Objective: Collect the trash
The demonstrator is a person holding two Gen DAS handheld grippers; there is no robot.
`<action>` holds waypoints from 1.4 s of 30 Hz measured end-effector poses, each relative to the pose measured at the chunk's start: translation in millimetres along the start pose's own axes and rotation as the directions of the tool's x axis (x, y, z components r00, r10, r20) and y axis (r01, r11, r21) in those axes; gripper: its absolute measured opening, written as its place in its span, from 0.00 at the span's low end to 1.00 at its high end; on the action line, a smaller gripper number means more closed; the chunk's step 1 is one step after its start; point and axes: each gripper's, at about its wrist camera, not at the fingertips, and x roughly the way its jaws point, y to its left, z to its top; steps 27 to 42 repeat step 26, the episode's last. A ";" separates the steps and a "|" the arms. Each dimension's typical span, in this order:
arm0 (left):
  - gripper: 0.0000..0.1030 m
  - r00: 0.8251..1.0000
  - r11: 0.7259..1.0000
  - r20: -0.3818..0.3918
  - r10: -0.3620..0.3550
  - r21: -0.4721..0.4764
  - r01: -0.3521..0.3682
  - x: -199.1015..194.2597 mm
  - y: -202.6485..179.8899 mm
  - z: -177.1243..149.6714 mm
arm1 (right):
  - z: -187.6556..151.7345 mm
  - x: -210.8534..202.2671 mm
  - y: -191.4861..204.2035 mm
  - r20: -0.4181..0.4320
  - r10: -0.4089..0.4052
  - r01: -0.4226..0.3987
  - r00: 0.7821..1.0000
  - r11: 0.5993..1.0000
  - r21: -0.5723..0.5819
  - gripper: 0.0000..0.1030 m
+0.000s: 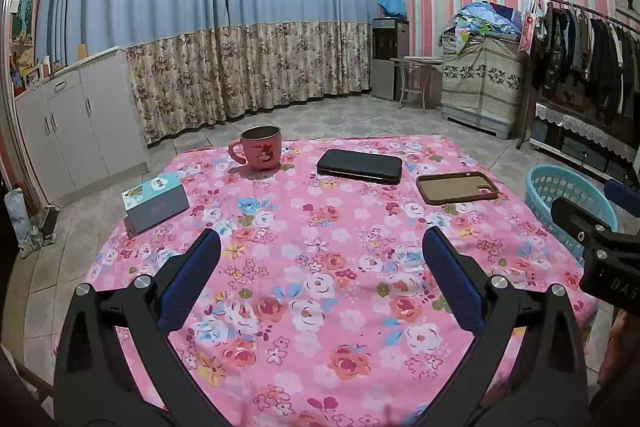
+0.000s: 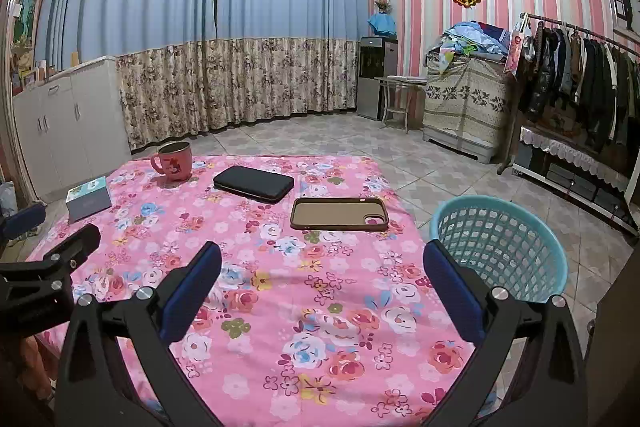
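Both the left gripper [image 1: 320, 267] and the right gripper [image 2: 322, 275] hover over the table [image 2: 280, 307] with fingers spread wide, holding nothing. The basket [image 2: 500, 247] stands on the floor just beside the table's right edge. No obvious trash shows: far from the basket sit a small box [image 1: 156, 201] and a cup [image 1: 258, 149], nearer it a black wallet [image 2: 254, 183] and a phone case [image 2: 340, 214]. The risk is binning a keepsake, or nudging the cup over while reaching.
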 end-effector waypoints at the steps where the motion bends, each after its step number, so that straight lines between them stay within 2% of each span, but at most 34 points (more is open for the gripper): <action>1: 0.95 1.000 1.000 0.001 -0.001 0.000 0.001 -0.4 -0.4 0.3 | -0.1 -0.1 -0.1 0.000 0.000 0.000 1.000 1.000 0.000 0.96; 42: 0.95 1.000 1.000 0.006 0.004 0.013 -0.004 -3.5 -2.8 4.8 | -2.5 3.1 -3.3 -0.004 0.002 -0.002 1.000 1.000 0.001 0.96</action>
